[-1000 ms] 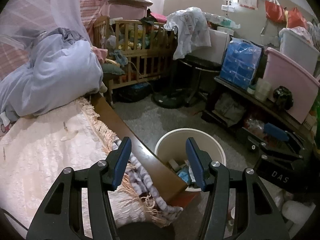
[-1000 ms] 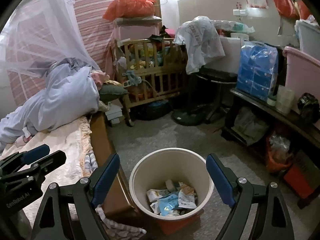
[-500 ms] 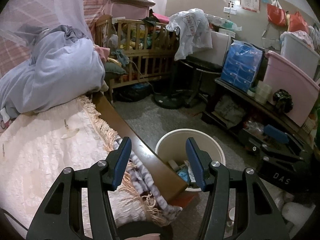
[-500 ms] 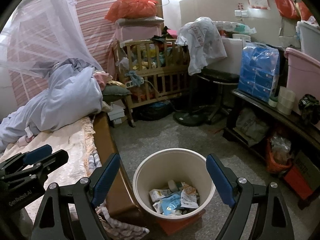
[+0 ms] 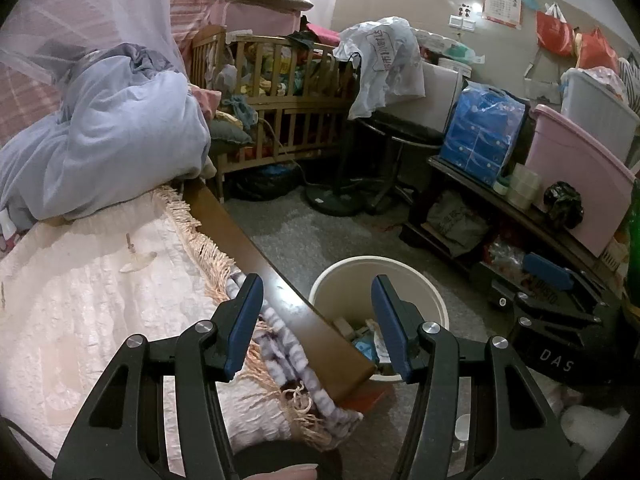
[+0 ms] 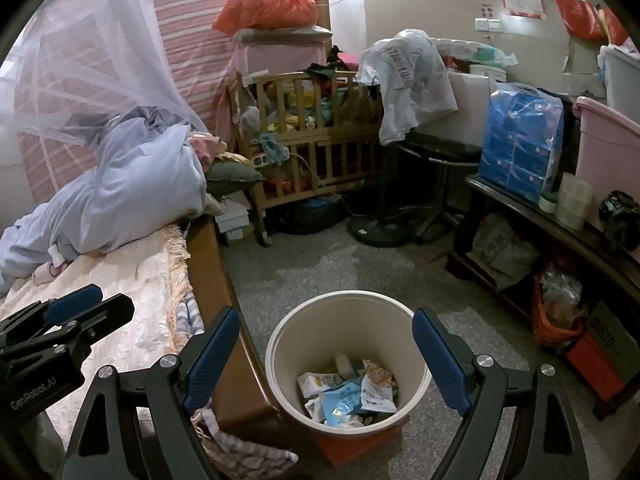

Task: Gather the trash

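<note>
Right wrist view: both tools, right (image 6: 324,354) and left (image 5: 316,320), gape empty above bin (image 6: 280,344).

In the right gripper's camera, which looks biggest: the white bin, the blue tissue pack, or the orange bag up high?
1. White bin, though it is nearest the camera.
2. Blue tissue pack and orange bag look about alike, so I won't rank them.

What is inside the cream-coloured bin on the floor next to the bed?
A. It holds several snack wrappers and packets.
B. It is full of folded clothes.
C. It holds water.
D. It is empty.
A: in the right wrist view the bin holds crumpled wrappers, white and blue, lying at its bottom, and the open right gripper hangs above it holding nothing.
</note>
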